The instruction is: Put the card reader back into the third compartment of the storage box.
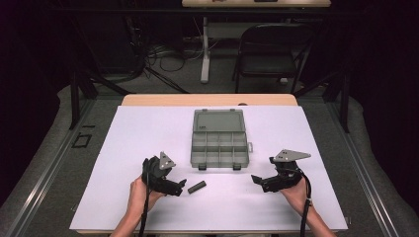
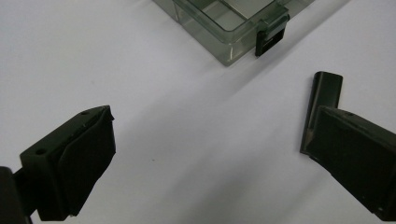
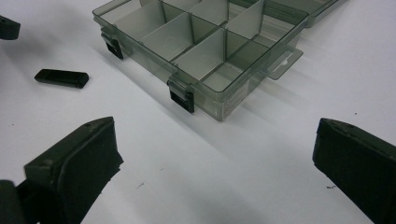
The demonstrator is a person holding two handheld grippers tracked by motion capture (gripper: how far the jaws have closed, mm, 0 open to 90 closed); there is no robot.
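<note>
Black and oblong, a small plastic block [image 1: 196, 187] lies flat on the white bench [image 1: 138, 138], at its near side, just right of the left hand-held gripper [image 1: 181, 184] and apart from it. In the left gripper view the block [image 2: 322, 100] sits just beyond the right-hand jaw, outside the gap rather than between the jaws, which stand wide apart and hold nothing. Farther off, at the middle of the bench, an open smoky-grey compartment box [image 1: 219, 140] rests with its lid folded back and its cells bare. The right hand-held gripper [image 1: 254, 178] hovers near the bench's right side, jaws likewise spread and empty, pointed toward the box [image 3: 205, 51]. The step looks like the approach to pick up the block: next, the left hand-held gripper needs to shift right until the block lies between its jaws, then close across its narrow sides.
</note>
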